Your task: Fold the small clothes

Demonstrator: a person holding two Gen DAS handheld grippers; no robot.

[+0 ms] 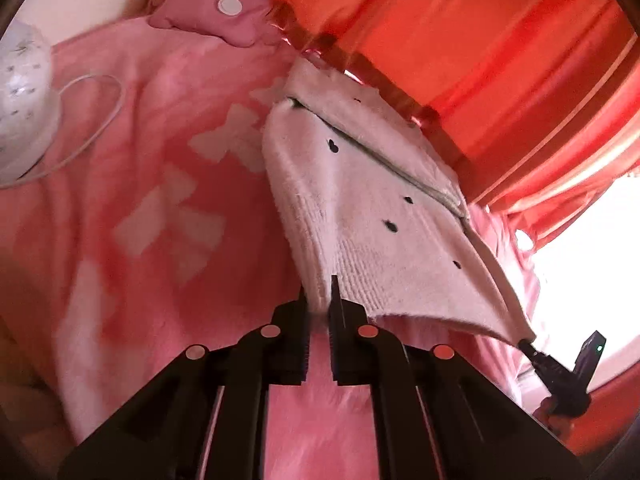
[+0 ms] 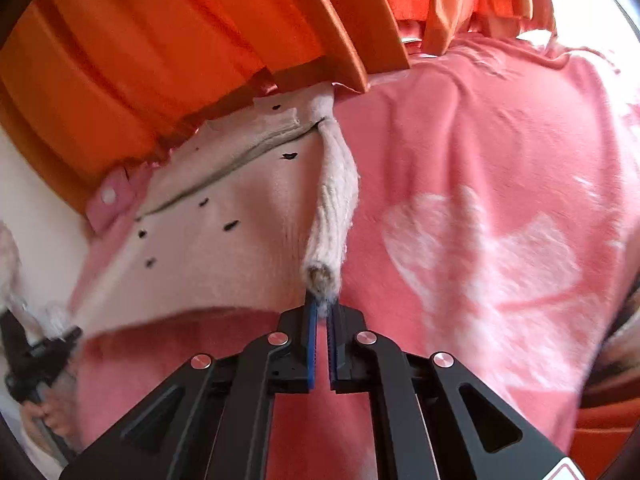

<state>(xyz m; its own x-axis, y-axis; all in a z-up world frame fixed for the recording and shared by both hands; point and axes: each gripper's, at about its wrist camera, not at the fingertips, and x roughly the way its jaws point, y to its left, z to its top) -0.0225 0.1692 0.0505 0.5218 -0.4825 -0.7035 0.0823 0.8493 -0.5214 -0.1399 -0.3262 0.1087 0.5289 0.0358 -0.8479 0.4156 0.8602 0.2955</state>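
We hold the pale knit garment [image 1: 372, 216] mid-frame, left claw [image 1: 319, 300] and right claw [image 2: 323, 300] each pinching a hem corner above the pink blanket [image 1: 120, 200]; next, carry that edge toward the orange curtain [image 1: 460, 20] at the upper frame.

Right hand-held gripper [image 2: 322, 304] clamped on pale knit garment's [image 2: 224, 264] bunched edge, over pink blanket [image 2: 500, 168], orange curtain [image 2: 168, 52] behind.

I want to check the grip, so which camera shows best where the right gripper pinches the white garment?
The right wrist view: the right gripper is shut on a bunched corner of the white garment, close and centred. The left wrist view shows that gripper only small near the frame's right edge, clamping the garment's far corner.
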